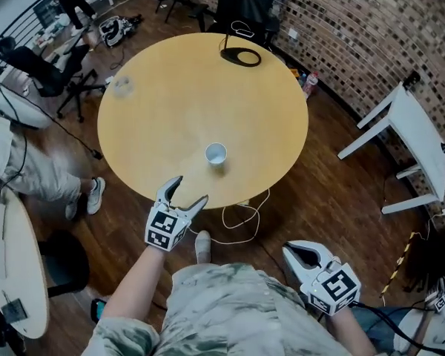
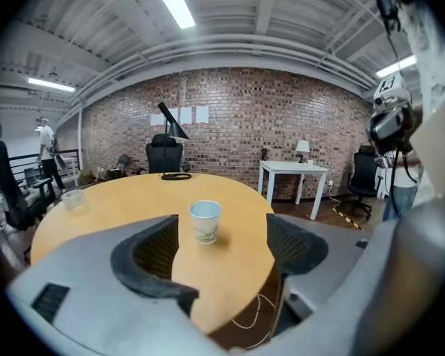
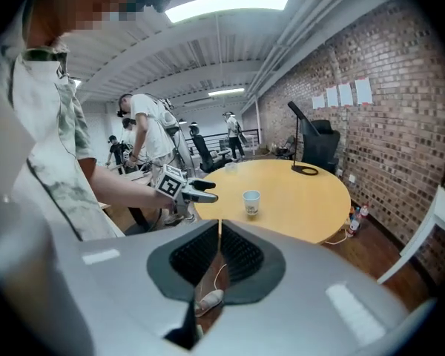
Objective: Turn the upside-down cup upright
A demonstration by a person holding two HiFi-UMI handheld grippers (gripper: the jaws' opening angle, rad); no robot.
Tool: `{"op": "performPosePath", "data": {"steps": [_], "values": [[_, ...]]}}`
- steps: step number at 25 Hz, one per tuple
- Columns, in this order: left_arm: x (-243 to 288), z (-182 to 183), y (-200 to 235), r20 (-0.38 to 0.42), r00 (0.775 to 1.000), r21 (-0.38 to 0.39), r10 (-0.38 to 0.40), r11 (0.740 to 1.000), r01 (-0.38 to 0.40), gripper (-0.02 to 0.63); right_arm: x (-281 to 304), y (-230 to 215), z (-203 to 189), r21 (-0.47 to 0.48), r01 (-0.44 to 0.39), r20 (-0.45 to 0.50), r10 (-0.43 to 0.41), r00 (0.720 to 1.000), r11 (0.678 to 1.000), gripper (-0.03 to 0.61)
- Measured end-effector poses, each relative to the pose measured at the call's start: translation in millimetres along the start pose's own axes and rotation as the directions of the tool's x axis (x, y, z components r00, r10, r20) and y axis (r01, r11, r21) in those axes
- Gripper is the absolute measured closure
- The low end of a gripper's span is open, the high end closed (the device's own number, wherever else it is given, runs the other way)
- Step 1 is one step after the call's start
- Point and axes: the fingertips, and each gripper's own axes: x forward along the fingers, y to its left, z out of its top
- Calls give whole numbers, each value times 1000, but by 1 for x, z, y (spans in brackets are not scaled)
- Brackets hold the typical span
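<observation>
1. Clear plastic cup [image 1: 122, 86], upper left of head view, sits on the round wooden table [image 1: 170, 110] nr its left rim. Contents can't be told.
2. Paper cup [image 1: 216, 154], mid-frame in head view, stands upright w/ mouth up, nr the table's lower edge. Inside looks pale; left gripper view shows a faint print on its side.
3. Left gripper [image 1: 190, 190], lower left of center in head view: jaws wide apart, nothing btwn them, touching nothing. Tips sit at the table's lower edge.
4. Right gripper [image 1: 291, 249], lower right in head view: jaws together, w/ only a hairline slit in right gripper view, clamped on nothing. It hangs off the table, over the floor.
5. Cup vs jaws: in left gripper view the cup [image 2: 205, 220] shows beyond the gap, closer to the left jaw, clear of both pads. In right gripper view the cup [image 3: 251, 202] is well apart, above and just right of the closed tips [image 3: 220, 225], and the left gripper [image 3: 200, 191] is at its left.
</observation>
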Motion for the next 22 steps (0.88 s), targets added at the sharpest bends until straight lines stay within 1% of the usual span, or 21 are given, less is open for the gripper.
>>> {"op": "performPosePath", "data": {"steps": [3,6,9,12,14,16,19,22], "values": [[-64,12,-51,57,996,-70,67,996,-63,260,-26,9,-23,-53,-73,26,74,997,996,563],[-119,22,-118,100,991,-146,88,987,-73,276,-48,14,-44,-75,-122,39,125,991,990,561],[-152,22,-184,76,990,-233,121,967,-100,276,-66,10,-60,-92,-191,50,196,979,977,555],[-196,20,-237,32,991,-294,127,949,-112,276,-85,37,-62,-119,-278,56,286,957,953,545],[-228,24,-269,24,992,-309,121,945,-108,281,-105,60,-65,-136,-311,59,321,945,941,541],[-249,32,-297,42,993,-312,110,946,-91,287,-123,74,-73,-136,-317,65,328,942,938,524],[-262,46,-327,69,995,-305,65,952,-41,290,-146,83,-80,-123,-301,94,313,945,946,508],[-268,56,-344,84,996,-278,2,960,22,298,-169,90,-85,-100,-251,134,263,955,963,499]]}}
